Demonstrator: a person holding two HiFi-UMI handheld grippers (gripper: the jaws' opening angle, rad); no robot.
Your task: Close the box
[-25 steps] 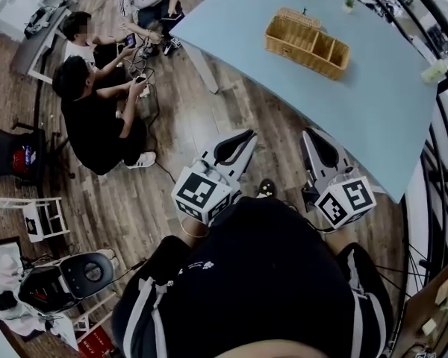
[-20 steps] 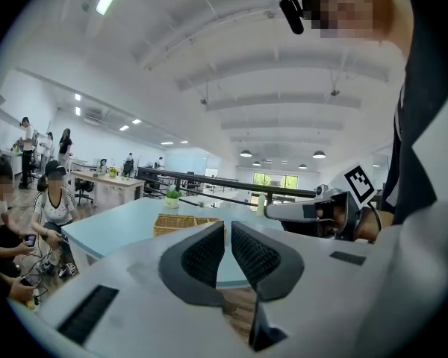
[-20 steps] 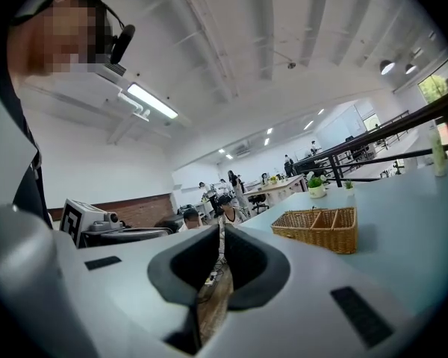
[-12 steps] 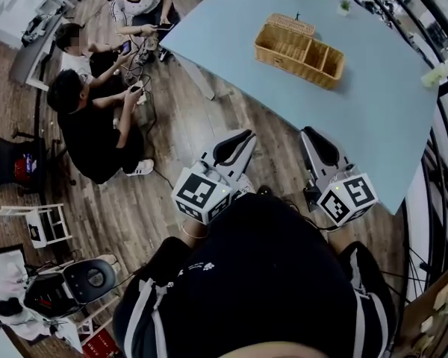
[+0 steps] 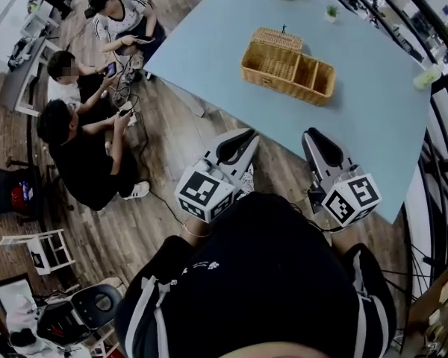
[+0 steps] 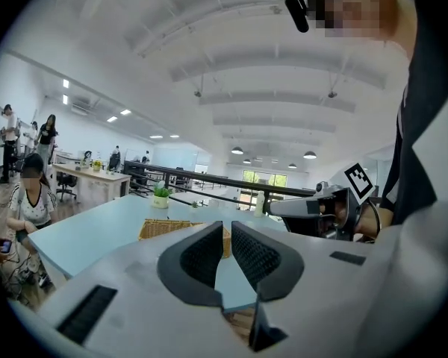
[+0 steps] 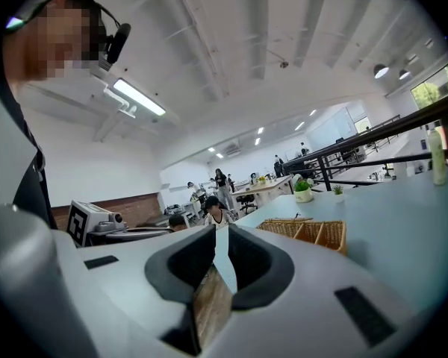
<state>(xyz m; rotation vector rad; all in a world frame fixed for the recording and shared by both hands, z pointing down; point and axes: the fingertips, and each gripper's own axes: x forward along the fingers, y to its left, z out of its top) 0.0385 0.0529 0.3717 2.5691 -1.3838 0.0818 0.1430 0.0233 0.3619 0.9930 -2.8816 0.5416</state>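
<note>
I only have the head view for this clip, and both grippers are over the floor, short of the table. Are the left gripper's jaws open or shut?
Observer: The left gripper view shows the left gripper shut, with nothing between the jaws.
Operator: And the right one?
Observer: The right gripper view shows the right gripper shut too, and empty.
Operator: Does either gripper camera see the box?
Observer: Yes. In the right gripper view the box sits on the table well beyond the jaws, and nothing is touching it.
</note>
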